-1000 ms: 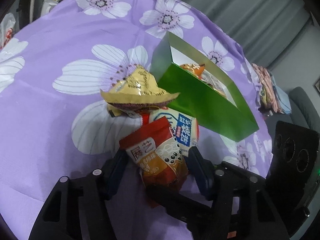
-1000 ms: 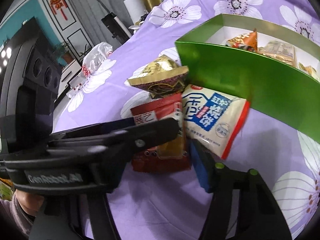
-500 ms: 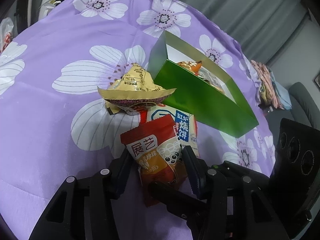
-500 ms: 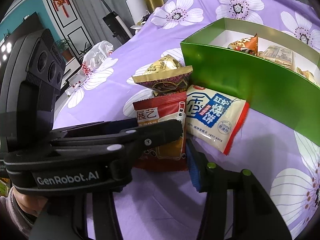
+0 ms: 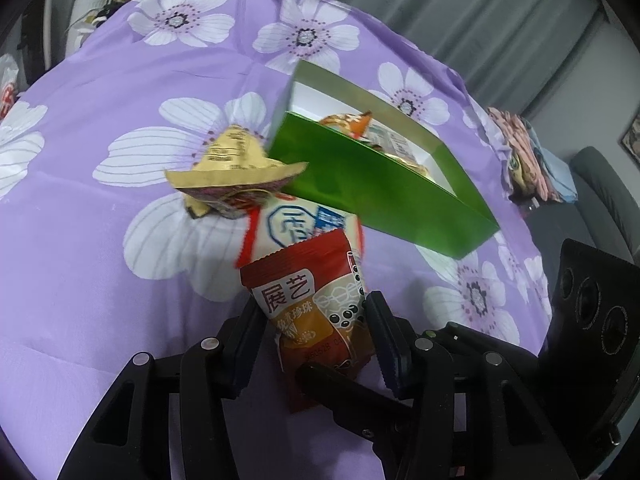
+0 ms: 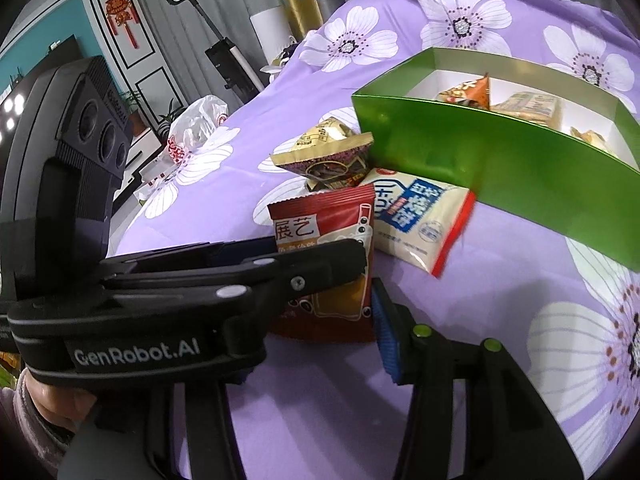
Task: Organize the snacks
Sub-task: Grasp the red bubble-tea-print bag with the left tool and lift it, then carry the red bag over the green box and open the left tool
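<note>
A red snack packet (image 5: 308, 300) (image 6: 320, 220) stands upright, tilted off the cloth, with my left gripper (image 5: 315, 306) (image 6: 320, 252) shut on its two side edges. Behind it lie a white packet with blue lettering (image 5: 288, 228) (image 6: 416, 216) and a gold packet (image 5: 236, 168) (image 6: 324, 156), both against the green box (image 5: 384, 196) (image 6: 500, 160), which holds several snacks. My right gripper (image 6: 320, 312) is low beside the red packet. Its blue pad (image 6: 384, 332) stands at the packet's lower right edge. The left gripper hides its other finger.
Everything lies on a purple cloth with white flowers (image 5: 120, 280). A white plastic bag (image 6: 196, 128) sits at the cloth's far left edge. Folded cloths (image 5: 528, 152) and a grey chair (image 5: 600, 184) are past the box. A person's hand (image 6: 44, 396) holds the left gripper.
The left jaws have closed onto the red packet and raised it, so it now covers part of the white packet. Both grippers have drawn slightly back from the box.
</note>
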Demonstrator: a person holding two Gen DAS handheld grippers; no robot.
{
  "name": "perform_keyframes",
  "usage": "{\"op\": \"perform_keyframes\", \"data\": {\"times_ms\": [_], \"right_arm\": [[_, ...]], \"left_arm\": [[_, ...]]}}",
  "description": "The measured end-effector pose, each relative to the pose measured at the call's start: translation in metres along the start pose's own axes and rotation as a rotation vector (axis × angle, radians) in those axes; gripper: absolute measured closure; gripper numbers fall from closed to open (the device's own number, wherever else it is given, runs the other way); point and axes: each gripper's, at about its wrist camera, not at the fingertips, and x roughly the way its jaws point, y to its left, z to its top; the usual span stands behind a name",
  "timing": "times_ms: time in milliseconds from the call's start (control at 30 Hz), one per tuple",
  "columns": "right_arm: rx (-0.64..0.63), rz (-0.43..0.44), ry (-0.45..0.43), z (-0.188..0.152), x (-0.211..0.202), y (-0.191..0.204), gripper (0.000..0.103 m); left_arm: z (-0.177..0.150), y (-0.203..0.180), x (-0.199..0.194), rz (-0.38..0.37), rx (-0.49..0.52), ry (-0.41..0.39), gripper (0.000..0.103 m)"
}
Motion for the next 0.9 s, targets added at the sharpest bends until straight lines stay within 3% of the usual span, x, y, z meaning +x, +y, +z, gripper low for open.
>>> {"op": "perform_keyframes", "data": {"times_ms": [67,133,900], "right_arm": [[0.009,0.001,-0.014,-0.002,-0.008,-0.002,0.054],[0.007,0.003,-0.029,-0.003,-0.016,-0.002,0.061],[0.069,-0.011,-0.137,-0.010,-0.062,-0.036,0.062]], "left_arm": [[-0.001,-0.008,-0.002,-0.001,0.018,-0.004,0.052],[-0.003,-0.016,-0.002,-0.009,0.033,0.000,0.052],[0.003,-0.085,0.006,-0.006,0.146,0.006,0.052]]}}
